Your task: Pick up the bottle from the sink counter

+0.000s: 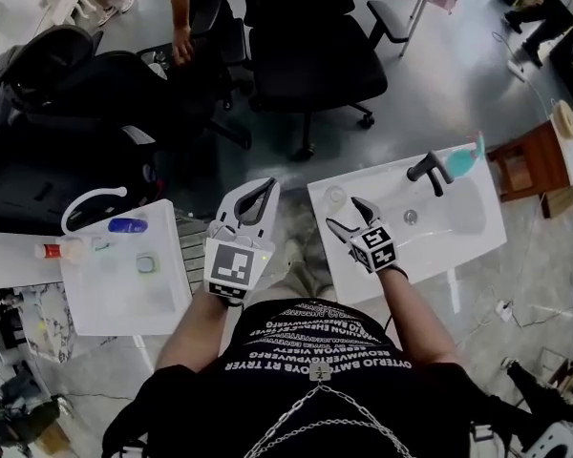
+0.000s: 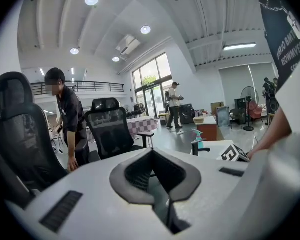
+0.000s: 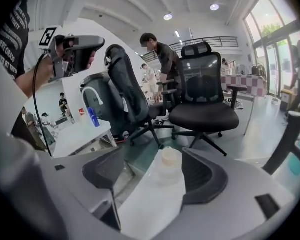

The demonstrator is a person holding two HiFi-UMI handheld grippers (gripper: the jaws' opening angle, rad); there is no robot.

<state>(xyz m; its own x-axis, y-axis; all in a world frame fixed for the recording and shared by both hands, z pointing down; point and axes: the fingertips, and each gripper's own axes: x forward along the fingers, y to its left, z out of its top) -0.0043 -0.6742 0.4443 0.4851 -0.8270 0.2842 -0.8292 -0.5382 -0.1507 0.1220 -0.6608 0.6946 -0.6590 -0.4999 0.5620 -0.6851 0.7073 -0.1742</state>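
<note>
Because the right gripper (image 1: 346,214) hangs with its jaws spread wide and gripping nothing, it is the nearer one. The bottle (image 1: 336,197) stands upright just ahead, between them, on the sink counter's (image 1: 477,229) near corner. The left gripper (image 1: 264,190), tips together and empty, lies off to the side.

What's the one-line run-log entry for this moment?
phase: reach | right gripper: open, not gripping | bottle: upright on sink counter corner, between right jaws | left gripper: shut, empty
</note>
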